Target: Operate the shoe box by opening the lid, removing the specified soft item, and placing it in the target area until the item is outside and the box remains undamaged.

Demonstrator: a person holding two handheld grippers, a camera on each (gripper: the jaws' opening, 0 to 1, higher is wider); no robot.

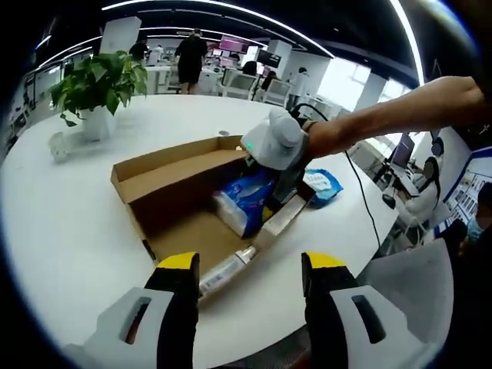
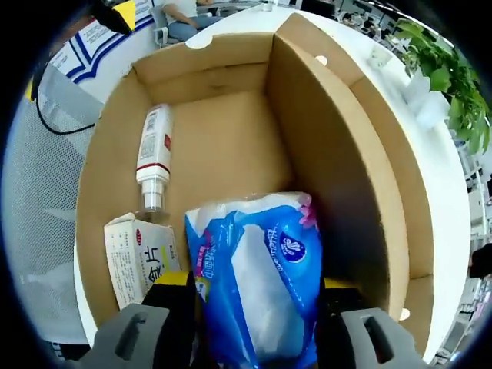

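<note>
Bench [image 1: 69, 231], white and round-edged, carries everything here; a potted plant [image 1: 100, 84] stands far across it and a second blue packet [image 1: 323, 184] lies on its surface just beside the box. Next in size is the shoe box [image 2: 231, 131], brown cardboard, already open, its lid [image 1: 173, 165] folded back and lying flat on the far side. Inside it sits the soft item, a blue-and-white tissue pack [image 2: 257, 277], against the tall side wall; a small white carton [image 2: 138, 261] lies beside it and a white bottle [image 2: 154, 157] lies lengthwise along the floor of the box just past the carton.

The right hand-held gripper [image 2: 257, 296] reaches down into the box and has its jaws closed onto the tissue pack, one on each flank. The left hand-held gripper [image 1: 250, 269] hangs spread and empty over the bench edge near the box.

To do this step well, I judge the pack should be lifted straight up, clear of the cardboard wall, without dragging the carton or levering against the side, then carried to the bench outside. The free gripper could steady the box rim if it starts to rise.

How deep the jaws bite is hard to tell: the pack's lower end is cut off, and print on the carton is too small to read. No marked target area is visible.
</note>
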